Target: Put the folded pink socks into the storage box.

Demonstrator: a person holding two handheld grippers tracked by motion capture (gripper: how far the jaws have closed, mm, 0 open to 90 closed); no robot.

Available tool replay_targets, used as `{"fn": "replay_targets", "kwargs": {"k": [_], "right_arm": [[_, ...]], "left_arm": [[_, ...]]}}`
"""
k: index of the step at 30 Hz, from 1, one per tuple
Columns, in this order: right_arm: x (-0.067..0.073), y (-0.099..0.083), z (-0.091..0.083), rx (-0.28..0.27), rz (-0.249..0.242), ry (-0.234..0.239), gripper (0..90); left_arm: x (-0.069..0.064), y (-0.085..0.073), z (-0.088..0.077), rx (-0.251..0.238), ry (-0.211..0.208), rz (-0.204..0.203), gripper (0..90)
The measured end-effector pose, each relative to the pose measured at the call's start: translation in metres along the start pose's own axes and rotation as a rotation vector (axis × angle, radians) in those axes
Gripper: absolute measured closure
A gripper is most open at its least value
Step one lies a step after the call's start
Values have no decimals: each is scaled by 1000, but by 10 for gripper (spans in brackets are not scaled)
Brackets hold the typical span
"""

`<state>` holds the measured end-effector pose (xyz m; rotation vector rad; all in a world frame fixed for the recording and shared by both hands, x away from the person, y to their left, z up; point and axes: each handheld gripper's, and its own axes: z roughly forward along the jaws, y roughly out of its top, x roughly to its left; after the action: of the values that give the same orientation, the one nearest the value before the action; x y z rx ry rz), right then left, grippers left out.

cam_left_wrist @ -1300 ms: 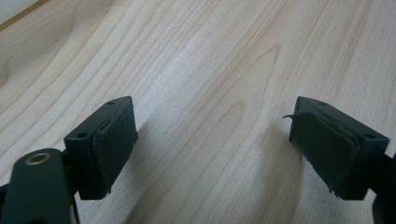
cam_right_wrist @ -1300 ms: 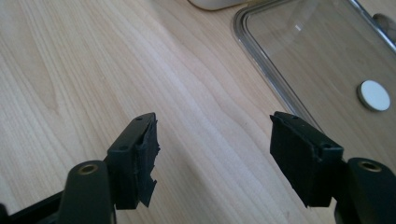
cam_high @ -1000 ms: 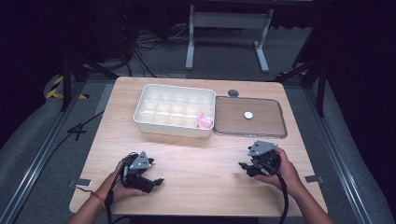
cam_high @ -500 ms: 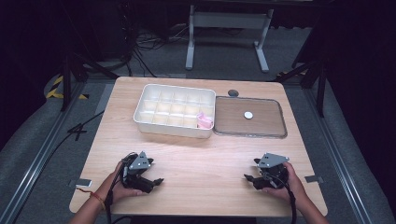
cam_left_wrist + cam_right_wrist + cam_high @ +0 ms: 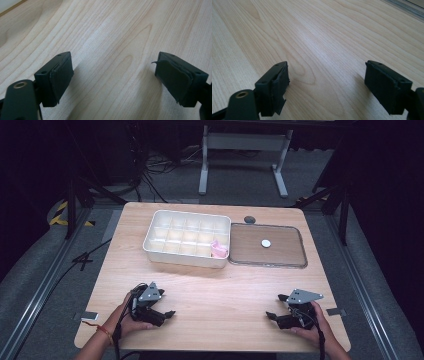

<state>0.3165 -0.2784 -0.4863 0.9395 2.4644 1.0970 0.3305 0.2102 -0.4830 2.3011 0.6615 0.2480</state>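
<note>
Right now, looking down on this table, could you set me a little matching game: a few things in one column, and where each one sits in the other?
Things:
1. pink object
2. small white disc
3. left gripper
4. dark round thing

Places:
A. on the flat brown lid
B. on the bare table, just beyond the lid's far edge
C. in a near corner compartment of the white tray
D. near the table's front edge, jaws open and empty

Pairs: 1-C, 2-A, 3-D, 4-B
</note>
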Motion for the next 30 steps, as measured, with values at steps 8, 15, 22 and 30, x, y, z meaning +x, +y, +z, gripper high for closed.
{"fn": "replay_targets", "kwargs": {"k": [8,15,22,30], "right_arm": [[-2,0,1,11,44,-46,152],[-2,0,1,11,49,-52,150],[-2,0,1,12,48,-54,144],[-2,0,1,12,48,-54,144]], "left_arm": [[-1,-1,0,-3,9,-12,151],[-1,-1,0,-4,7,-12,151],[0,0,0,-4,8,-14,151],[0,0,0,-4,10,-15,151]]}}
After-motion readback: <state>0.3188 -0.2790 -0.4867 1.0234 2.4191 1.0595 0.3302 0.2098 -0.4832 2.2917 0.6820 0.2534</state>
